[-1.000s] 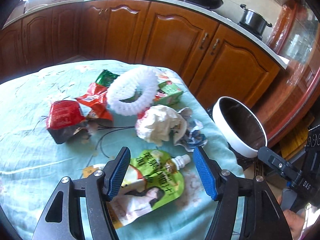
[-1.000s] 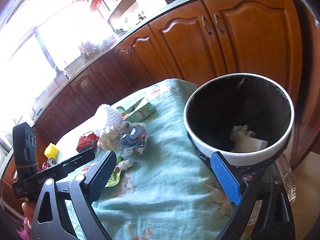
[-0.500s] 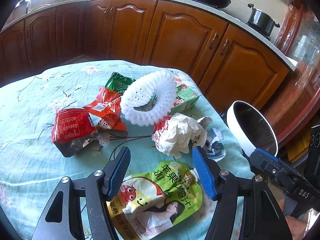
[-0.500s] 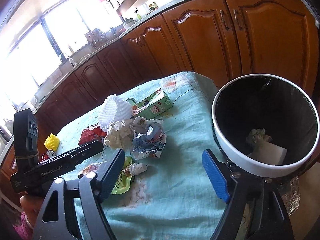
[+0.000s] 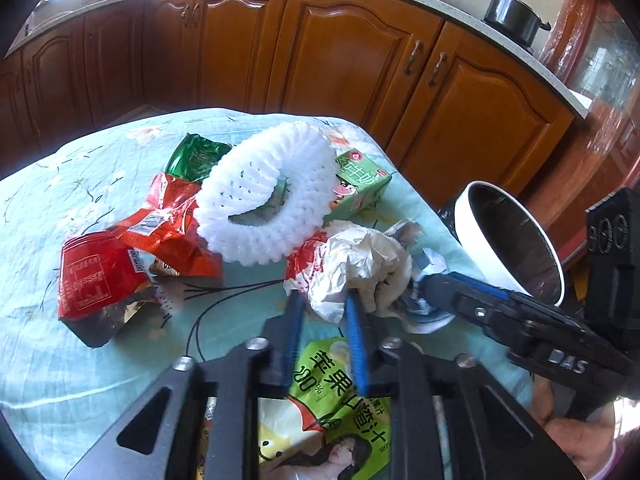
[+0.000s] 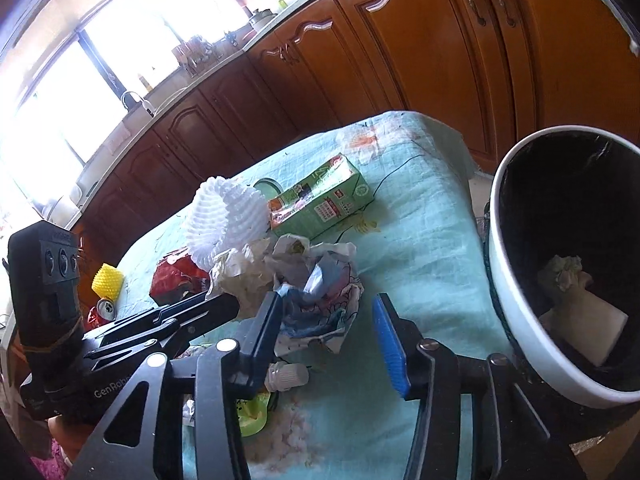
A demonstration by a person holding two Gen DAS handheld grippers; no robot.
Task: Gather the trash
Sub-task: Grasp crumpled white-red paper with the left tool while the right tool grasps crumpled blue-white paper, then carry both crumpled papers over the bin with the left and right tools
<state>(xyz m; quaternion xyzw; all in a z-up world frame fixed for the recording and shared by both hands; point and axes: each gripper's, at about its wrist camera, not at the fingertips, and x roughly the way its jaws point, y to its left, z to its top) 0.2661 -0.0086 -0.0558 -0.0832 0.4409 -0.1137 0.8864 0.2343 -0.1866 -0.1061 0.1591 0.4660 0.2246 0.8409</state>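
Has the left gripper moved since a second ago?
Yes. The left gripper went forward off the green juice pouch to the crumpled white paper, jaws closing on it.

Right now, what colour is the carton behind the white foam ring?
Green, with red and white print. The carton shows best in the right wrist view, lying beside the foam ring.

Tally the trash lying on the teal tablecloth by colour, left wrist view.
Red: 2, dark red snack bag, orange-red foil wrapper
Green: 3, green foil wrapper, green milk carton, green juice pouch
White: 2, white foam net ring, crumpled white paper
Blue-white: 1, crumpled blue-white wrapper
Total: 8
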